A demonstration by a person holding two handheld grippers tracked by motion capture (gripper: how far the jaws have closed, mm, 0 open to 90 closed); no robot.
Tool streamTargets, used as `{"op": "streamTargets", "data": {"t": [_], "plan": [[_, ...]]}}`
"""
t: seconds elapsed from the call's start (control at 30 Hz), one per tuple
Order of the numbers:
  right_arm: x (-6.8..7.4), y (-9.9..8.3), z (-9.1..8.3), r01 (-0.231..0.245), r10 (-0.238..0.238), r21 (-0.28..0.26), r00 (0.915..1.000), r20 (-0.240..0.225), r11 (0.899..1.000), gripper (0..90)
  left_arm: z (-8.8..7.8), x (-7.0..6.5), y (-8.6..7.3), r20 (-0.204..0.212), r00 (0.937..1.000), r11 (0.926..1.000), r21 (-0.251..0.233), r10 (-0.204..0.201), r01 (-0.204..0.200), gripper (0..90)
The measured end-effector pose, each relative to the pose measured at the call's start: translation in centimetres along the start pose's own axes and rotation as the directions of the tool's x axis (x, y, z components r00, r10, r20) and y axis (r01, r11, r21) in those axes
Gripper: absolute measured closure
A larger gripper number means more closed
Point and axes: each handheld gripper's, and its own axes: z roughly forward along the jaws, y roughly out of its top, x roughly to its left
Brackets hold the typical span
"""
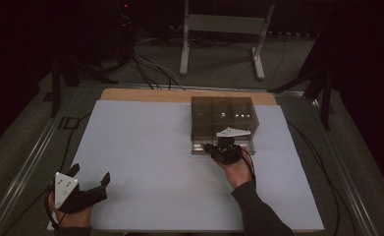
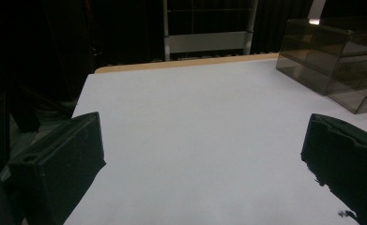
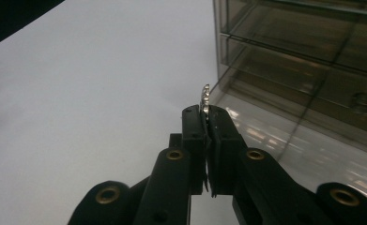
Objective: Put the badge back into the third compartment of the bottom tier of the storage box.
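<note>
A white-topped desk (image 1: 155, 162) fills the middle of the high view, with a strip of bare wood along its far edge. On the far right part of the desk stands a smoky, see-through drawer box (image 1: 223, 118), its lowest drawer pulled out toward the near side.

The right claw (image 1: 210, 147) sits just in front of that open drawer, held by a hand (image 1: 237, 169) whose dark sleeve comes in from the near edge. In the right gripper view its two black jaws are pressed together on a small silvery metal piece (image 3: 204, 99), a thin shiny thing with a bumpy edge that sticks up past the jaw tips. What the piece is exactly cannot be made out. It hangs above the white surface, just beside the near left corner of the drawer box (image 3: 303, 79), apart from the box wall.

The left claw (image 1: 89, 176) rests at the near left corner of the desk, well apart from the box. Its jaws are spread wide, with nothing between them; the left gripper view shows bare white desk (image 2: 204, 136) between the two black jaws and the drawer box (image 2: 336, 65) off at the far right.

Beyond the desk, on the dark floor, stand a grey metal frame (image 1: 224, 29) and some cables (image 1: 150, 69).
</note>
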Motion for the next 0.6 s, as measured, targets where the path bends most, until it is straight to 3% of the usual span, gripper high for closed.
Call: {"op": "streamTargets", "data": {"t": [0.6], "plan": [[-2.3, 0.0, -1.9, -0.028, 0.029, -0.033, 0.9987, 0.042, 0.999, 87.3, 0.0, 0.0, 0.0, 0.0, 1.0, 1.0, 0.004, 0.002, -0.002, 0.4]]}}
